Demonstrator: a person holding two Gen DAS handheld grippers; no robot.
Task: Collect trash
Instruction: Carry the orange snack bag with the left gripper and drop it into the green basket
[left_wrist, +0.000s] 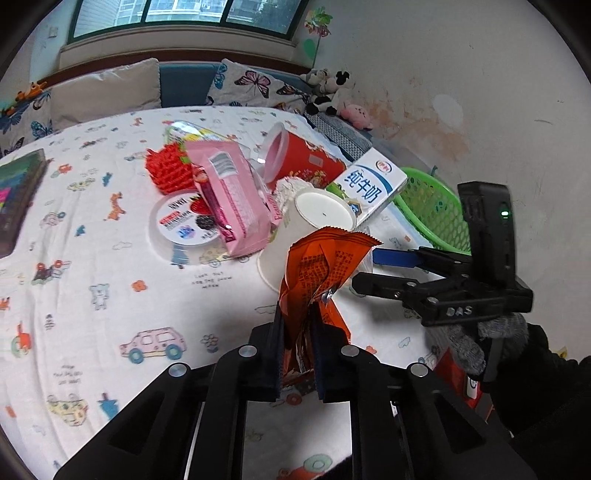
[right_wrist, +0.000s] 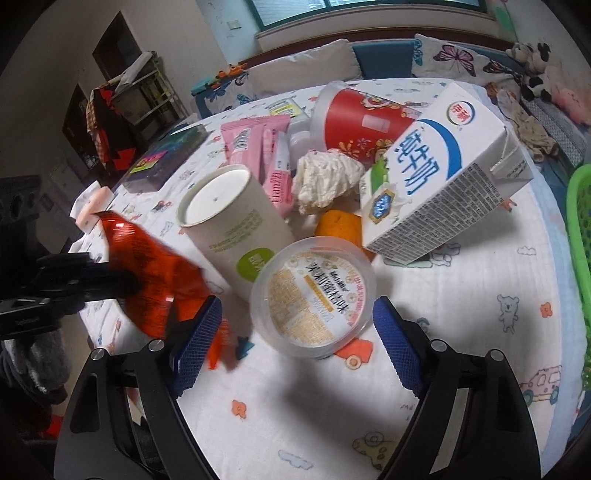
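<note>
The left gripper (left_wrist: 297, 343) is clamped on an orange wrapper (left_wrist: 321, 269), lifted clear of the cloth, while the right gripper (right_wrist: 295, 347) stands wide on either side of a clear plastic tub (right_wrist: 314, 295) without touching it. Beneath them lies a table (left_wrist: 92, 295) under a white cartoon-print cloth — cushions and a window behind, a green basket (left_wrist: 432, 206) at its edge. A grey-gloved hand (left_wrist: 465, 339) grips the right tool, both angled downward — toward the milk carton (right_wrist: 443, 177), paper cup (right_wrist: 229, 221) and pink packet (left_wrist: 232, 199).
</note>
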